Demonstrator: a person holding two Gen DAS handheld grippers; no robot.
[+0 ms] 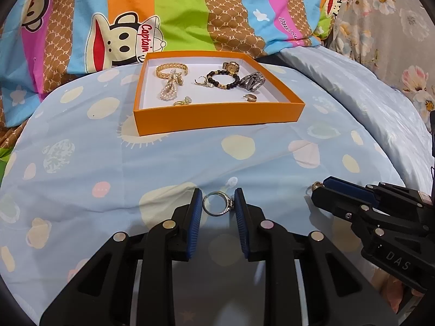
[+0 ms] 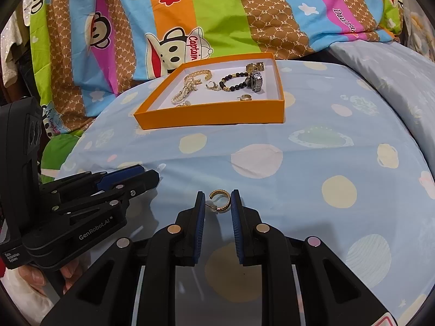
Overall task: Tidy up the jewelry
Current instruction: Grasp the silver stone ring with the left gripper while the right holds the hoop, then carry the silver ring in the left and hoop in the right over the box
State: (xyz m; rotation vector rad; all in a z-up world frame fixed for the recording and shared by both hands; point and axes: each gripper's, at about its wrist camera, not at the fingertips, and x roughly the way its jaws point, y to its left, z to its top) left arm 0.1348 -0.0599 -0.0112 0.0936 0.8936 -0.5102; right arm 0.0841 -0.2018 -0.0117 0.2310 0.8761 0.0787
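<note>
Between left gripper (image 1: 218,200) pads: silver ring (image 1: 217,203), held | right gripper (image 2: 217,201) holds gold earring (image 2: 220,200) | we judge both light, stiff, slippery; grip across band

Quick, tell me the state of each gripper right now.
Left gripper: shut on the silver ring.
Right gripper: shut on the gold hoop earring.

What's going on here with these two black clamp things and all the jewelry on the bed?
A person is sorting jewelry with a handheld gripper in each hand. The left gripper is closed on a silver ring, the right gripper on a gold hoop earring. Ahead, on the blue dotted bedsheet, an orange box already holds bracelets, watches and earrings.
</note>
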